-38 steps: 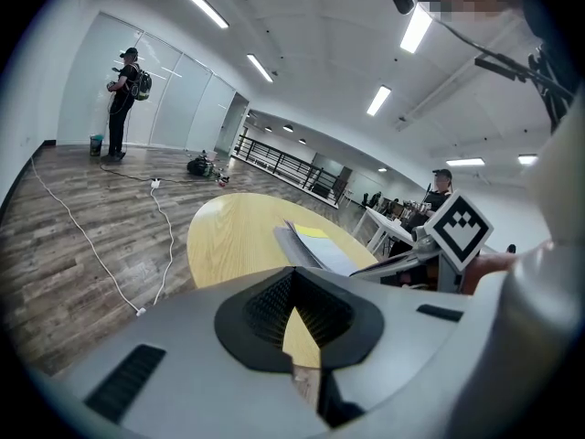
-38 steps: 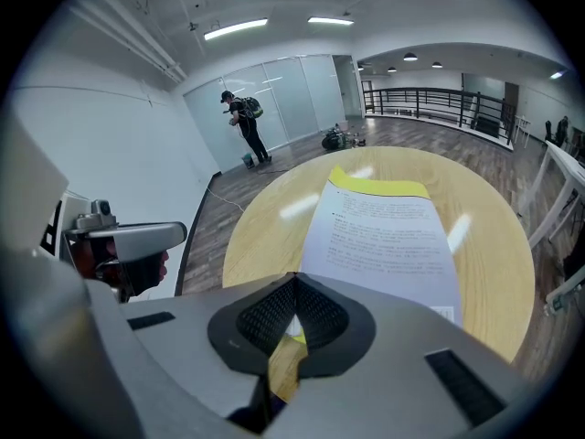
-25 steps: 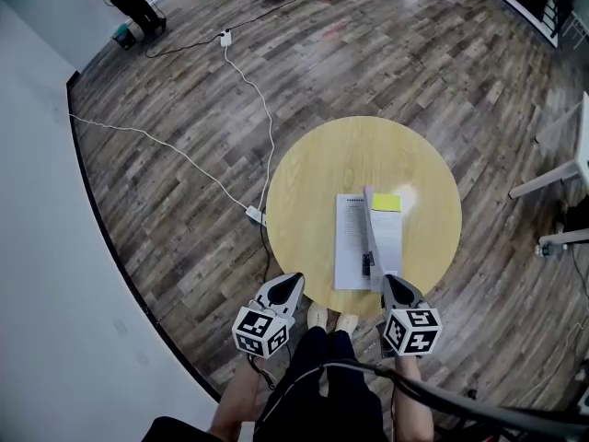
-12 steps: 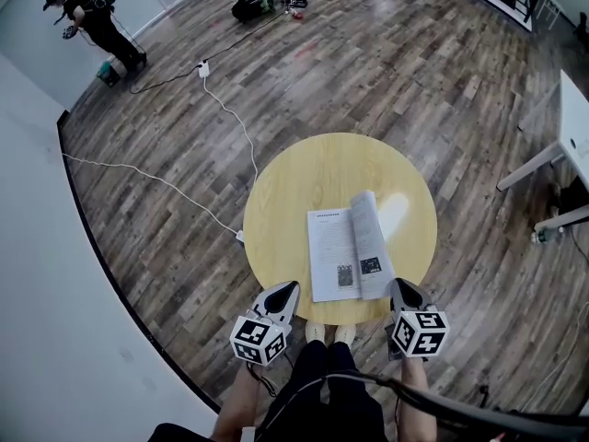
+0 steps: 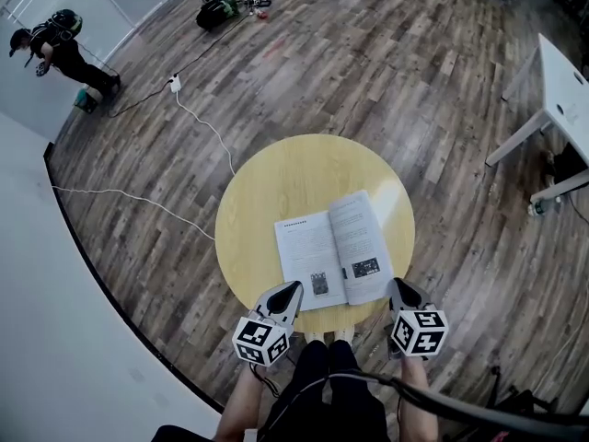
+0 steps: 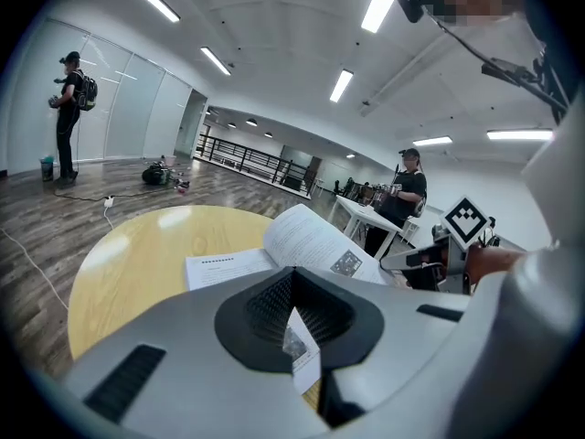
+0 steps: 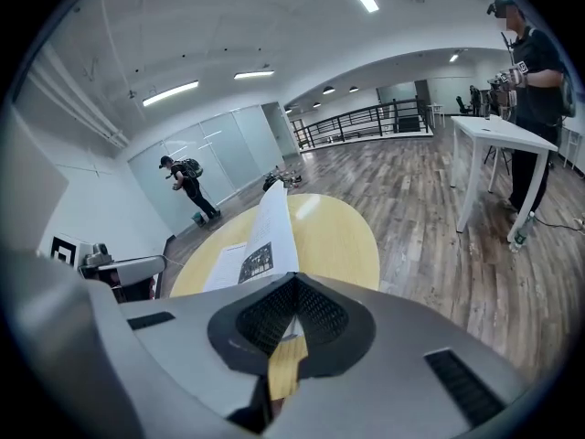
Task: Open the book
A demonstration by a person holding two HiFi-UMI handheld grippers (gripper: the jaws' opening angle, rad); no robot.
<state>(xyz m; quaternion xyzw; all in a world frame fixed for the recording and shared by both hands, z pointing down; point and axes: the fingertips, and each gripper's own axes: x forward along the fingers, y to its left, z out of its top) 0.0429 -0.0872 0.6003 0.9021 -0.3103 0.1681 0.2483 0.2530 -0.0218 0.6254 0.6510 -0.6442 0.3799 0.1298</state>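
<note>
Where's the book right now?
In the head view, the book lies open at the near edge of the round table, beyond the left hand-held gripper and the right hand-held gripper.

- Round yellow counter (image 5: 262, 201), with a patch of glare on its top.
- Wood-plank floor (image 5: 386, 72) all around it.
- White cable (image 5: 210, 129) running across the floor from a plug block.
- Person with a backpack (image 5: 60, 49) standing well off by the wall.
- White table (image 5: 561, 72) at the right.
- Black bag (image 5: 219, 9) on the floor.

Book (image 5: 331, 250) lies on the table (image 5: 258, 201), toward its near edge
</note>
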